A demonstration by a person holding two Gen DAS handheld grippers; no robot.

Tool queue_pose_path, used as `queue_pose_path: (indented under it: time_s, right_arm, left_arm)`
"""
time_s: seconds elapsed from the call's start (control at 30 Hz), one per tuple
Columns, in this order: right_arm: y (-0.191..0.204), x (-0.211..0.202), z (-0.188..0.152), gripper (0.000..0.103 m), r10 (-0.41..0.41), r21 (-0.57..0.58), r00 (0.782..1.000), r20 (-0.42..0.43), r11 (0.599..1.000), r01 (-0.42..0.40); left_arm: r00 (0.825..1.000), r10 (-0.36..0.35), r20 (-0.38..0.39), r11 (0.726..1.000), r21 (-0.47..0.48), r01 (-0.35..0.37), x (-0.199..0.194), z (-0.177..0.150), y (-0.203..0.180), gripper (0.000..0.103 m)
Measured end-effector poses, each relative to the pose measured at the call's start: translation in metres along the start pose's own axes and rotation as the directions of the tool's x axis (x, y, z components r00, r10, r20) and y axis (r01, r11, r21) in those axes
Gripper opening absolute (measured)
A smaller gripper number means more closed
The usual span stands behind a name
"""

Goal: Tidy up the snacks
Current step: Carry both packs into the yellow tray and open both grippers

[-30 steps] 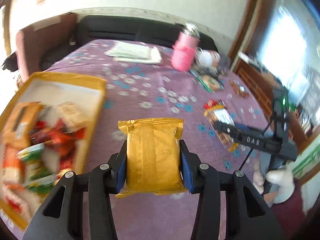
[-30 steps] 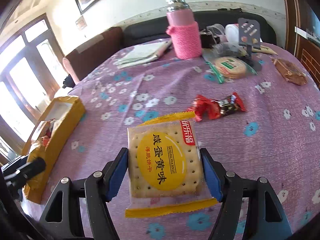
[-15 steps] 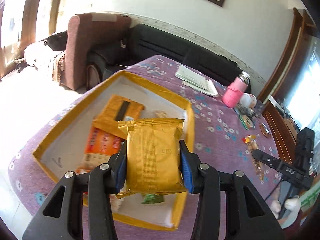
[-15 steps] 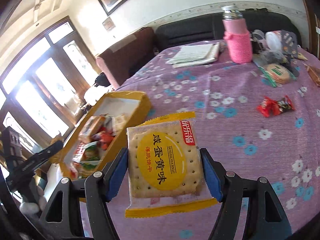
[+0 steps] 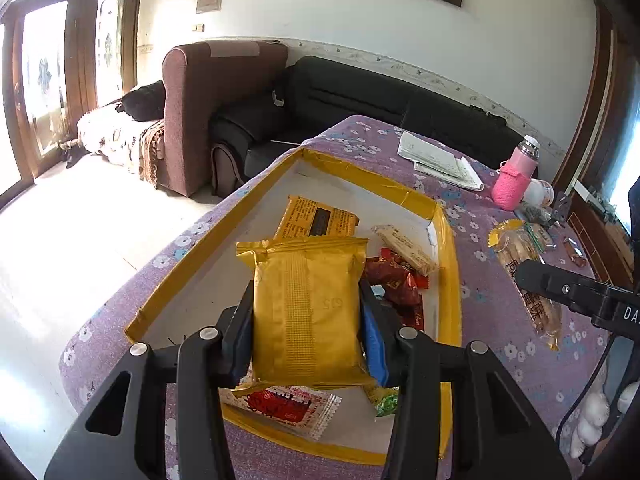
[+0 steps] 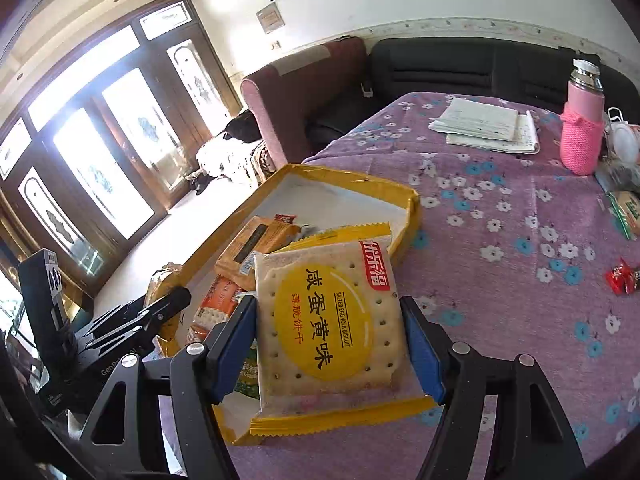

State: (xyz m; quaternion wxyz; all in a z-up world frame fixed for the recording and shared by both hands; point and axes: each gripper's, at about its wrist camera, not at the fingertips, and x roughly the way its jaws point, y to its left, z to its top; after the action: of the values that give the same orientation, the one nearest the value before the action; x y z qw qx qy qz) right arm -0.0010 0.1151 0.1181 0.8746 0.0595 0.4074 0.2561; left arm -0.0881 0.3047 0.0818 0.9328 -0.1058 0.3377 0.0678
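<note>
Bench cloth (image 6: 500,320): purple, printed with small white and blue flowers. Box (image 5: 448,280): yellow-taped rim, white inside. Left gripper (image 5: 308,320): black body, blue pads, plain gold foil packet (image 5: 308,308) with faint stamped code. Right gripper (image 6: 328,344): same black and blue, cracker packet (image 6: 328,320) in beige biscuit print, yellow oval, black lettering, red corner tag, yellow crimped ends. In the box: orange packet (image 5: 320,220) with black stripe, dark red wrappers (image 5: 394,280). Right of the box: bottle (image 6: 582,132) in pink knit sleeve, silver cap; red candy (image 6: 622,276).
</note>
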Motion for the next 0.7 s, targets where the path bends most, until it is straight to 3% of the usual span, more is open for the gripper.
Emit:
queue_pose_path:
  time_s: [0.1, 0.7]
  right_arm:
    - [0.010, 0.008, -0.003, 0.071, 0.003, -0.019, 1.000, -0.015, 1.000, -0.003]
    - [0.024, 0.034, 0.011, 0.071, -0.016, -0.042, 0.998, -0.068, 0.999, 0.013]
  left_arm:
    - [1.000, 0.022, 0.010, 0.999, 0.024, -0.022, 0.000, -0.001, -0.003, 0.044]
    - [1.000, -0.006, -0.028, 1.000, 0.023, 0.007, 0.015, 0.004, -0.002, 0.044]
